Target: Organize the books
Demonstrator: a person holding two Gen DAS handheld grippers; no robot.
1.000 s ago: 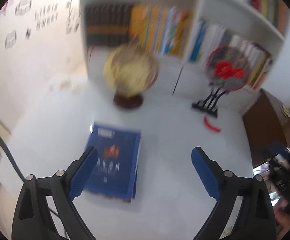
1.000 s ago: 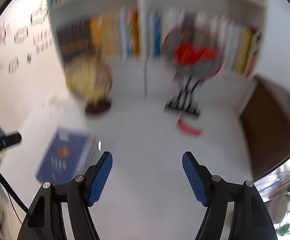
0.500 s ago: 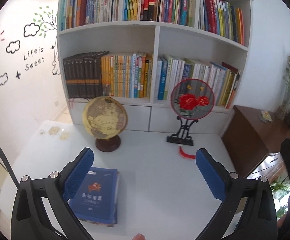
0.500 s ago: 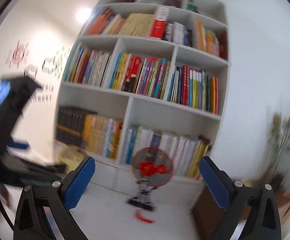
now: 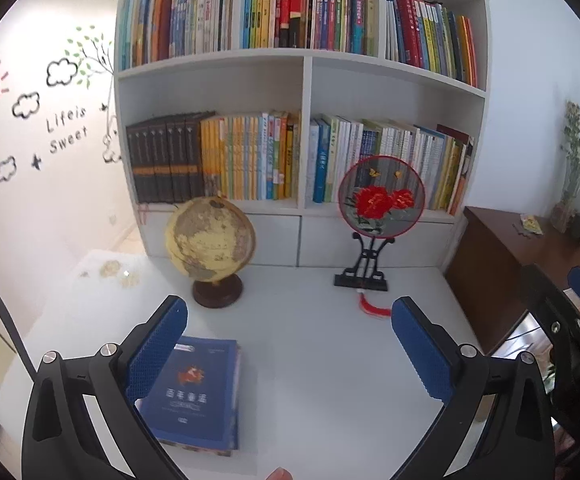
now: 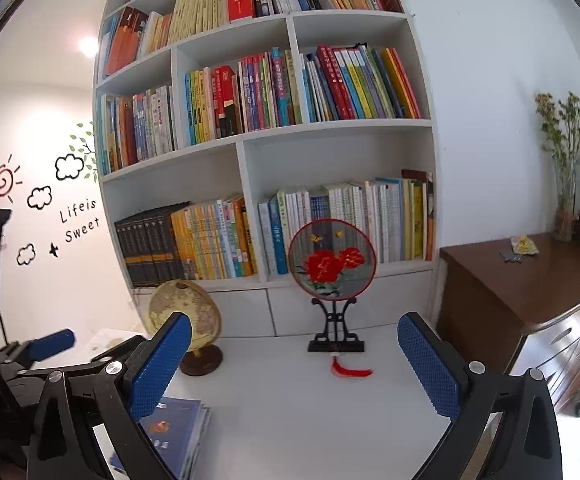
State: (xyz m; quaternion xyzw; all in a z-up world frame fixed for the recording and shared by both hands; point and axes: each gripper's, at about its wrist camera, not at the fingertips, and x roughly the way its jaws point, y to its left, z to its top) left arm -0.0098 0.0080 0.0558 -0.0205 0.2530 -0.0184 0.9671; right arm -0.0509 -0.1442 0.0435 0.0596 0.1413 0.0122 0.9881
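A small stack of blue-covered books [image 5: 195, 392] lies flat on the white table [image 5: 318, 380], near its front left. My left gripper [image 5: 290, 316] hovers above the table with its jaws wide open and nothing between them; its left finger overlaps the stack's left edge in the picture. In the right wrist view the same stack [image 6: 177, 432] shows at the lower left, partly behind my right gripper's left finger. The right gripper [image 6: 294, 332] is open and empty, raised above the table. A white bookshelf [image 5: 306, 92] full of upright books stands behind the table.
A yellow globe [image 5: 209, 248] on a dark base stands at the back left. A round red-flower fan on a black stand [image 5: 378, 216] with a red tassel [image 5: 372, 308] stands at the back right. A brown cabinet [image 5: 506, 268] flanks the table's right side.
Both views have tilted upward from the tabletop to the bookshelf. The blue stack has slid lower in both pictures. The right gripper's jaws have spread wider.
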